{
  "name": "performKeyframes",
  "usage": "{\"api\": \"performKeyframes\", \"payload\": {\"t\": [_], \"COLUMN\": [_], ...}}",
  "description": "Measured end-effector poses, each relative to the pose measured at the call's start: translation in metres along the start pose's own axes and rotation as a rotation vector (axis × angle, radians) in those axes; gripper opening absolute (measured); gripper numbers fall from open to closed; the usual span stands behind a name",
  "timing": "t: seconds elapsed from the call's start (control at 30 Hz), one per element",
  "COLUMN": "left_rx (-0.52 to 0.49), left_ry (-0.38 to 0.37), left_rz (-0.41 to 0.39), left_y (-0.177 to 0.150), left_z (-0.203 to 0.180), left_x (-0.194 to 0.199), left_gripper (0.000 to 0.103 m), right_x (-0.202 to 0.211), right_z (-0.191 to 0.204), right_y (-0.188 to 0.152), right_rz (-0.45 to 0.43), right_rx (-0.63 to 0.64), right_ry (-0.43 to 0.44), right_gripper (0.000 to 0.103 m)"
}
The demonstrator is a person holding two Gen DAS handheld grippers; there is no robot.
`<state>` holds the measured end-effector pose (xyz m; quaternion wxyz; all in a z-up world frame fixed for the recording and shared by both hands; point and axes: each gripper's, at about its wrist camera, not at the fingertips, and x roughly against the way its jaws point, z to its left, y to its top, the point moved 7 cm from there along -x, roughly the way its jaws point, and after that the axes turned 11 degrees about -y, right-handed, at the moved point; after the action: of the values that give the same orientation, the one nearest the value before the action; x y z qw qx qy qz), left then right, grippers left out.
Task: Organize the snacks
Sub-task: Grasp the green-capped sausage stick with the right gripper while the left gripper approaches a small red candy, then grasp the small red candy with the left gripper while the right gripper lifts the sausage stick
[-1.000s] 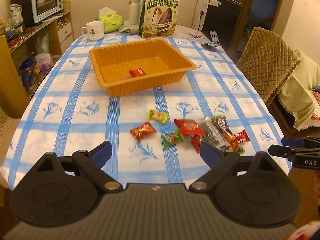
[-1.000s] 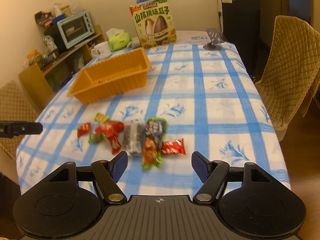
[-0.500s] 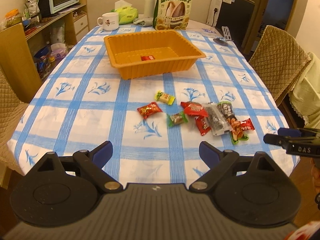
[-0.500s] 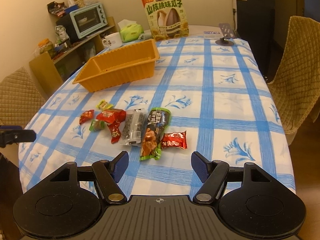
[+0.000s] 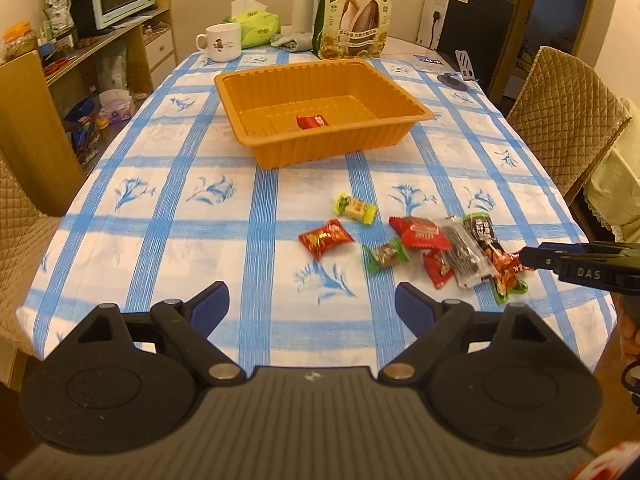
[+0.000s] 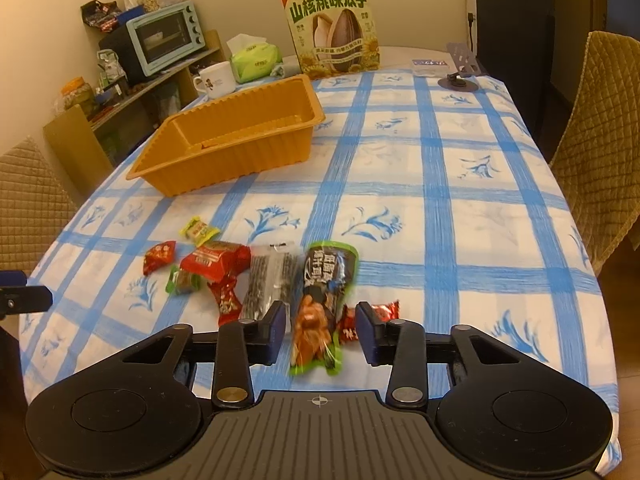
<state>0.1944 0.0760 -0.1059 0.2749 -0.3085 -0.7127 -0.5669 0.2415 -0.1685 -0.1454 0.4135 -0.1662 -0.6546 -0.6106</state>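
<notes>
Step in hand: picking the next snack off the surface [image 5: 168, 248] for the orange tray [image 5: 400, 98].

Right hand-held gripper [image 6: 321, 330]: jaws have just been closing, now narrowed around the lower half of the long dark-and-green snack pack [image 6: 324, 304]. Pack sits between the pads with a gap visible on both sides, so not clamped yet; it lies flat on the cloth. A small red candy [image 6: 386, 311] lies just beside it, partly behind the right pad, and the clear pack of dark sticks [image 6: 268, 276] is close against the left pad.

Left hand-held gripper [image 5: 312, 304]: released, jaws wide, nothing between them, hovering over the near edge of the surface. Closest pieces in front of it are the red candy [image 5: 325, 238] and the green-wrapped one [image 5: 385, 255].

Tray: farther back on the surface, well apart from the pile, one red candy [image 5: 312, 121] already inside. Rest of the snacks are loose in a cluster near the front edge, including the yellow-green one [image 5: 355, 209].

Next move, my read: finish the squeeze on the long pack only, then lift clear and carry it over the tray's near wall. Risk is the pads dragging the red candy or the stick pack along, since both are tight against the target. Left side could take the red candy meanwhile.
</notes>
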Motion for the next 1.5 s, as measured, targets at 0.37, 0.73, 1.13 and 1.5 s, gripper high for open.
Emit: {"api": "performKeyframes", "payload": {"t": [0.37,0.73,1.13,1.5], "left_rx": [-0.016,-0.011,-0.031,-0.098], "left_ry": [-0.021,-0.03,-0.051,-0.075], "left_rz": [0.018,0.035,0.056,0.078], "left_y": [0.016,0.019,0.019,0.017], "left_z": [0.028,0.045,0.045,0.036], "left_x": [-0.018,-0.027,-0.039,-0.062], "left_gripper": [0.087,0.085,0.084,0.071], "right_x": [-0.039,-0.057,-0.063,-0.041], "right_z": [0.011,0.016,0.02,0.018], "right_y": [0.003,0.002,0.0,0.015], "right_rz": [0.049,0.08,0.076,0.008], "right_rx": [0.017,0.024,0.044,-0.012], "right_ry": [-0.062,-0.11,-0.149,-0.117], "right_gripper": [0.03,0.03,0.03,0.029]}}
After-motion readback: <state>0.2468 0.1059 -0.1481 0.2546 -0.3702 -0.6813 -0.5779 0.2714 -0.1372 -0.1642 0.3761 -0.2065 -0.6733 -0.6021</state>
